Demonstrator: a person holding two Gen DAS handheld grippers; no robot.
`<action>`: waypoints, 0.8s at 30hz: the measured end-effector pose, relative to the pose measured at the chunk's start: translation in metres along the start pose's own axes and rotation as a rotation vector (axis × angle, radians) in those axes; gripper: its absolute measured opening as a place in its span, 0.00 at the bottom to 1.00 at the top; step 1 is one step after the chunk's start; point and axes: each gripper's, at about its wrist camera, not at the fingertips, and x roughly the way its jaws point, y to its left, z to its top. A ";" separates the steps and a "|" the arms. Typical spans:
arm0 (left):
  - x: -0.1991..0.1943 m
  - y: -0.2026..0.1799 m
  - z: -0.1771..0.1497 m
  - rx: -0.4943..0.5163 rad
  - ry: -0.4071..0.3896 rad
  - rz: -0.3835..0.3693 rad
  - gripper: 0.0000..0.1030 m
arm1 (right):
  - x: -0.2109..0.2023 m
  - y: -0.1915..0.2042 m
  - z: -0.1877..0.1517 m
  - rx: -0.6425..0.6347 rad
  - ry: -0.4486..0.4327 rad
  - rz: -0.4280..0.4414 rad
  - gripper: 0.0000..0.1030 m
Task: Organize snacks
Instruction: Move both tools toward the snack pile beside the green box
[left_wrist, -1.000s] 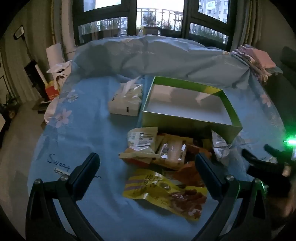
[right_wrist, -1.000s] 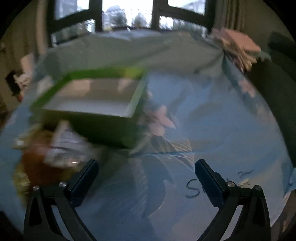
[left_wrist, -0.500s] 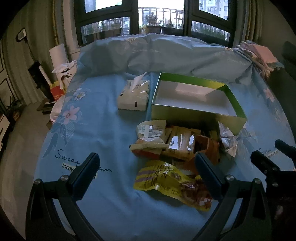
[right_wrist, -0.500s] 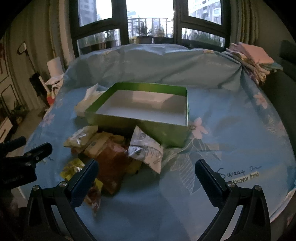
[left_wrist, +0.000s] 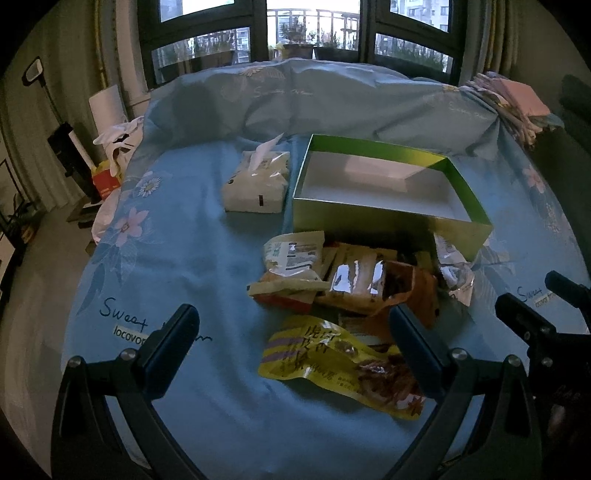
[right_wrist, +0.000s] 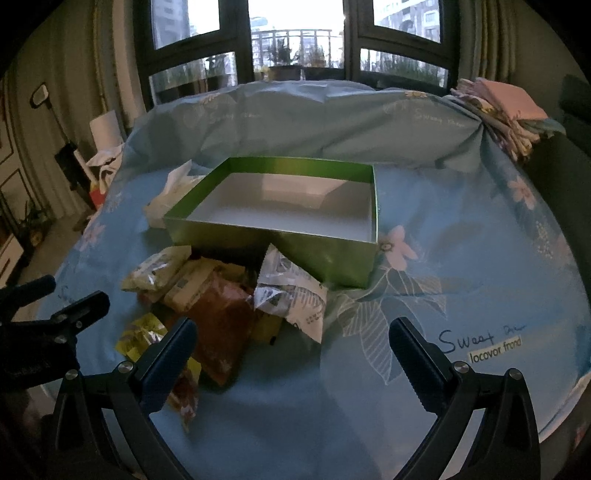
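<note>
A green box (left_wrist: 388, 221) sits on the blue flowered bedsheet (left_wrist: 177, 236), toward the far side where the sheet bunches up into a big hump. The box has no lid and nothing is in it – you can see its bare white floor. It looks like the place where the snacks are meant to go.

The snacks lie in a messy heap right in front of the box's near wall. A yellow snack bag (left_wrist: 332, 365) is closest to the near edge of the sheet. Behind it lie a clear-front packet (left_wrist: 356, 280) and an orange bag (left_wrist: 417, 291). A pale packet with black print (left_wrist: 293, 254) rests on the left of the heap, and a crinkly white-and-silver packet (right_wrist: 291, 295) leans against the box wall on the right. A tissue pack (left_wrist: 256, 184) sits just left of the box; it is no snack, so it can likely stay.

The left gripper (left_wrist: 291, 343) is spread wide open and holds nothing. It hangs above the yellow bag, and it is hard to tell if it touches it. The right gripper (right_wrist: 291, 354) is wide open too – empty, over the right side of the heap.

No snack is in the box yet, so the job looks just begun. The yellow bag seems the easiest first pick.
</note>
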 end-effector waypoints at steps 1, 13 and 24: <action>0.000 -0.001 0.000 0.002 0.001 -0.003 1.00 | 0.000 0.000 0.000 -0.001 0.001 0.000 1.00; 0.008 -0.005 0.001 0.012 0.012 -0.009 1.00 | 0.004 -0.003 0.001 0.005 0.014 0.000 1.00; 0.015 -0.006 0.002 0.013 0.021 -0.041 1.00 | 0.008 -0.001 0.000 0.013 0.020 0.008 1.00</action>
